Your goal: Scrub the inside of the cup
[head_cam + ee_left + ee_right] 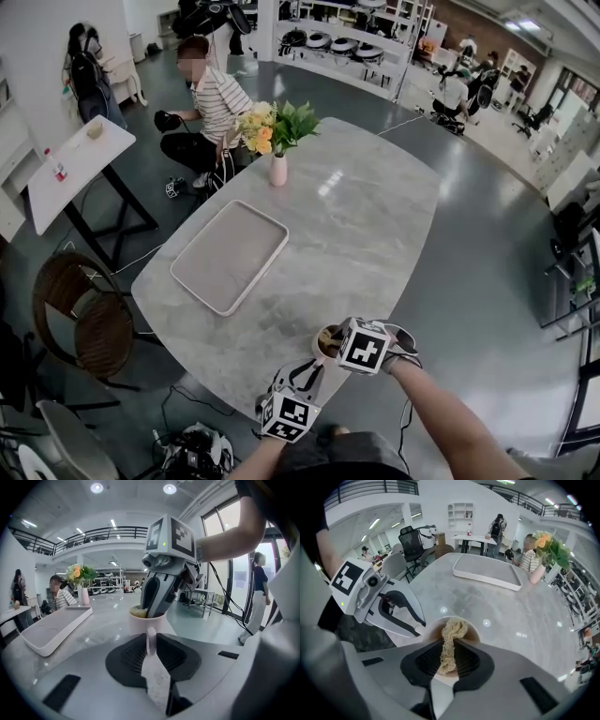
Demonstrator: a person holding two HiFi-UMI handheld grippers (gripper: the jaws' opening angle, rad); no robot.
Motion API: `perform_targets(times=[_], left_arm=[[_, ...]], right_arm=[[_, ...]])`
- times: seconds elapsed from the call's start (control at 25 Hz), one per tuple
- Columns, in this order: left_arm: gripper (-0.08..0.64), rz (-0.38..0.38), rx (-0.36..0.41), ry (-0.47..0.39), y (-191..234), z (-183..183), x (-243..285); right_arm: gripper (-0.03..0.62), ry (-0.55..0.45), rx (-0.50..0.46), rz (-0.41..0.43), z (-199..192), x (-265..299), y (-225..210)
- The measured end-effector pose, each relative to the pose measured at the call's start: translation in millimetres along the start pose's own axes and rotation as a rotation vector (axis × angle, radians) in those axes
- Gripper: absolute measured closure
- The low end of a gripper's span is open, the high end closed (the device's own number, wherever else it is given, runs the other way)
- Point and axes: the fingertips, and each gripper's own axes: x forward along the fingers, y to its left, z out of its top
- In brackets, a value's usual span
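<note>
Left gripper: jaws closed on the handle of the cup, which sits at its 12 o'clock. The cup stands upright at the near edge of the bench, at 4 o'clock from the tray. Right gripper: jaws clamped on a fibrous scrubber and pointing steeply down, with the scrubber's end inside the cup mouth.

Judgement: the cup's axis is vertical and directly beneath the right gripper, so the right hand does the scrubbing while the left steadies.

free: bare tabletop right of tray | blocked: tray left, flower vase far edge, cup near edge
</note>
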Motion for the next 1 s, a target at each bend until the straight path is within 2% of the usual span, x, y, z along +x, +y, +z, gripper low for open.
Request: perform_targets(times=[0.16,0.36,0.56,0.64,0.68,0.84,1.0], left_arm=[[0.488,0.023,0.007,0.004,11,-1,-1],[0.488,0.056,0.003,0.000,37,-4,-8],[0.488,0.046,0.052,0.014,56,-3,-4],[0.488,0.036,0.083,0.019,59,-1,-2],[0.488,0.032,0.095,0.019,60,0,-1],[0.488,0.003,0.121,0.022,66,3,3],[0.488,-0.019,0.162,0.041,66,3,5]], right_arm=[[0.529,-0.048,0.126,0.071,4,-1,3],[0.529,-0.162,0.267,0.124,9,-11,17],[0.528,-0.229,0.324,0.145,15,-20,27],[0.528,-0.232,0.285,0.148,17,-24,31],[0.528,-0.226,0.237,0.139,18,-26,31],[0.529,-0.135,-0.040,0.062,15,-26,30],[0.529,-0.050,-0.237,0.055,13,-12,36]])
